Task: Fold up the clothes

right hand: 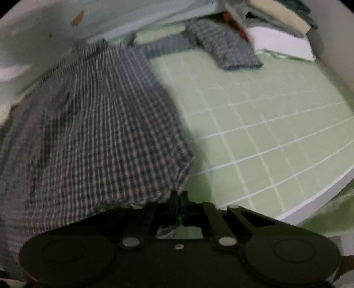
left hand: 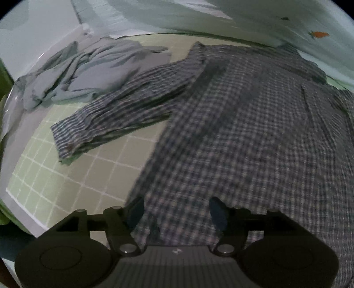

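No readable brands, labels or writing anywhere we can see. Plaid shirt [left hand: 254, 133] lies spread on the green grid mat [left hand: 77, 168] on the worktop, one sleeve [left hand: 124, 110] running out toward 9 o'clock in the left wrist view. Crumpled grey-blue garment [left hand: 88, 73] sits at 10 o'clock, touching that sleeve. Left gripper [left hand: 177, 212] is spread over the shirt hem, fabric between the fingers, not pinched. Right gripper [right hand: 178, 199] is pressed together, pinching the shirt's hem corner. Folded stack [right hand: 283, 15] at 1 o'clock in the right wrist view.
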A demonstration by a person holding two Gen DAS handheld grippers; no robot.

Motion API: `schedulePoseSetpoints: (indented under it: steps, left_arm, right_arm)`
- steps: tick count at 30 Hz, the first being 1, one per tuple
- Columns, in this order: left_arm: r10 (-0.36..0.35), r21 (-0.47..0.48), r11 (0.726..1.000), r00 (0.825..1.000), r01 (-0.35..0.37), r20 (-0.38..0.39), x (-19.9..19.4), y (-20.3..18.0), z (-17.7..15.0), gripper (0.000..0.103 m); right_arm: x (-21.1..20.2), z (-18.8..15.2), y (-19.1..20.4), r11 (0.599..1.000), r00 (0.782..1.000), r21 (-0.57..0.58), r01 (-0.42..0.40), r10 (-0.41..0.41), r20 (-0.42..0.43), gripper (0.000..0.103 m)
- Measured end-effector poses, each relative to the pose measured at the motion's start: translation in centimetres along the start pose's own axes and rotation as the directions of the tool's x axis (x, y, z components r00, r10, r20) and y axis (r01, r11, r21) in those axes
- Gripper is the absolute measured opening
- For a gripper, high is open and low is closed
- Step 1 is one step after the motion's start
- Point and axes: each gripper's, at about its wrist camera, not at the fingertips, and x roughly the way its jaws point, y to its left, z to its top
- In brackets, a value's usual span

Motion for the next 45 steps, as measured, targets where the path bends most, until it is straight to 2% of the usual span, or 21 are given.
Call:
schedulePoseSetpoints:
  steps: [3, 6, 8, 10, 12, 14, 17, 19, 20, 26, 29, 32, 35, 37, 39, 42, 44, 45]
  left_arm:
    - [-0.004, 0.020, 1.000, 1.000, 0.004, -0.004, 0.1, -1.5, -0.4, 0.070]
    - [-0.003, 0.036, 0.999, 1.000, 0.003, -0.013, 0.3, -3.0, -0.9, 0.071]
    - [0.005, 0.045, 0.999, 1.000, -0.004, -0.013, 0.1, -3.9, -1.2, 0.076]
    - [0.009, 0.047, 0.999, 1.000, -0.009, -0.008, -0.1, -4.6, -1.4, 0.082]
    - [0.010, 0.043, 0.999, 1.000, -0.009, -0.008, -0.2, -5.2, -1.5, 0.082]
    - [0.014, 0.039, 0.999, 1.000, -0.014, -0.008, -0.3, -5.9, -1.5, 0.085]
    - [0.025, 0.029, 0.999, 1.000, -0.025, 0.008, -0.6, -7.0, -1.5, 0.088]
    - [0.030, 0.020, 0.999, 0.999, -0.030, 0.011, -0.7, -7.6, -1.4, 0.089]
    - [0.031, 0.017, 0.999, 0.999, -0.031, 0.008, -0.7, -8.0, -1.3, 0.089]
    - [0.031, 0.035, 0.999, 0.999, -0.031, -0.008, 0.4, -10.3, 0.3, 0.089]
    - [0.028, 0.051, 0.998, 1.000, -0.028, -0.013, 1.3, -11.7, 1.9, 0.089]
    - [0.027, 0.083, 0.996, 1.000, -0.027, -0.003, 2.1, -13.3, 3.7, 0.089]
    - [0.029, 0.118, 0.993, 1.000, -0.028, -0.009, 3.1, -15.0, 5.5, 0.089]
    - [0.030, 0.138, 0.990, 0.999, -0.028, -0.014, 3.5, -16.1, 6.5, 0.089]
    - [0.021, 0.157, 0.987, 1.000, -0.019, -0.013, 3.6, -16.9, 7.1, 0.089]
    - [0.000, 0.174, 0.985, 1.000, 0.003, -0.019, 4.0, -18.0, 7.4, 0.090]
    - [-0.025, 0.143, 0.989, 0.999, 0.030, -0.037, 4.2, -18.3, 7.3, 0.090]
    - [-0.039, 0.129, 0.991, 0.998, 0.044, -0.044, 4.3, -18.4, 7.2, 0.090]
  right_arm:
    - [-0.8, -0.3, -1.5, 1.000, 1.000, 0.002, -0.002, 0.002, 0.022, 0.002]
    - [0.2, -1.3, -2.3, 0.987, 0.992, -0.106, 0.119, -0.122, -0.022, 0.003]
    - [-0.4, -1.2, -3.8, 0.997, 0.997, -0.022, 0.076, -0.077, -0.015, 0.010]
    - [-1.2, -0.9, -5.2, 0.997, 1.000, 0.072, 0.022, -0.023, 0.015, 0.039]
    - [-1.1, -0.3, -5.5, 0.997, 0.999, 0.066, 0.033, -0.036, 0.039, 0.047]
    - [-0.5, 0.5, -5.6, 0.998, 0.997, 0.034, 0.056, -0.057, 0.049, 0.059]
    - [0.5, 1.9, -5.8, 0.999, 0.996, 0.001, 0.054, -0.054, 0.074, 0.079]
    - [1.5, 3.2, -5.8, 0.999, 0.995, -0.024, 0.043, -0.040, 0.094, 0.099]
    - [1.8, 3.7, -5.6, 0.998, 0.994, -0.039, 0.050, -0.046, 0.103, 0.100]
    - [4.3, 8.0, -4.8, 0.985, 0.977, -0.095, 0.147, -0.130, 0.170, 0.100]
    - [6.2, 10.4, -4.2, 0.957, 0.945, -0.127, 0.259, -0.224, 0.239, 0.098]
    - [8.5, 13.4, -3.9, 0.946, 0.936, -0.162, 0.281, -0.233, 0.264, 0.090]
    - [10.9, 16.0, -3.6, 0.947, 0.941, -0.180, 0.268, -0.216, 0.261, 0.087]
    - [12.8, 17.5, -3.3, 0.941, 0.943, -0.193, 0.279, -0.230, 0.242, 0.081]
    - [14.1, 18.4, -3.1, 0.932, 0.938, -0.195, 0.306, -0.260, 0.228, 0.080]
    - [14.4, 18.7, -3.5, 0.930, 0.928, -0.174, 0.323, -0.275, 0.252, 0.078]
    - [14.3, 18.7, -4.1, 0.933, 0.926, -0.159, 0.323, -0.278, 0.255, 0.055]
    - [14.2, 18.7, -4.6, 0.935, 0.926, -0.149, 0.321, -0.277, 0.255, 0.025]
